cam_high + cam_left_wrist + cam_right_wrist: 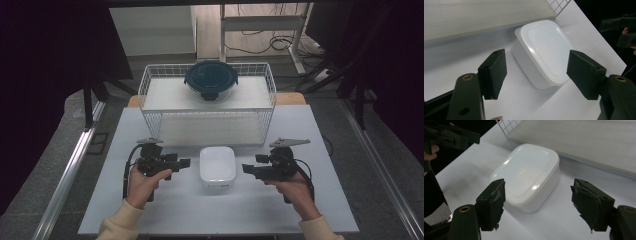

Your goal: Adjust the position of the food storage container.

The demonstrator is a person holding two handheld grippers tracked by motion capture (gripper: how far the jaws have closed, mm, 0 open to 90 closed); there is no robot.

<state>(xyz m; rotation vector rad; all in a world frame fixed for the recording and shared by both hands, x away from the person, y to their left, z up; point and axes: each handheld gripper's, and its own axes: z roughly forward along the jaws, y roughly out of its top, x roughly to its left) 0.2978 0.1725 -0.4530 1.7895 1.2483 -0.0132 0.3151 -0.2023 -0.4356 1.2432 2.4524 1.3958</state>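
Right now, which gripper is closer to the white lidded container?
Left, slightly. The left gripper sits just off the white container's left side; the right gripper is a little farther off its right side. Both jaws open, neither touching.

High view looking down from above, both gripper views close, sharing white box (217, 166)

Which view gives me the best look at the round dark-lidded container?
The high view: the round dark-lidded container sits whole on the wire rack's top shelf. The two gripper views look at the white lidded box instead.
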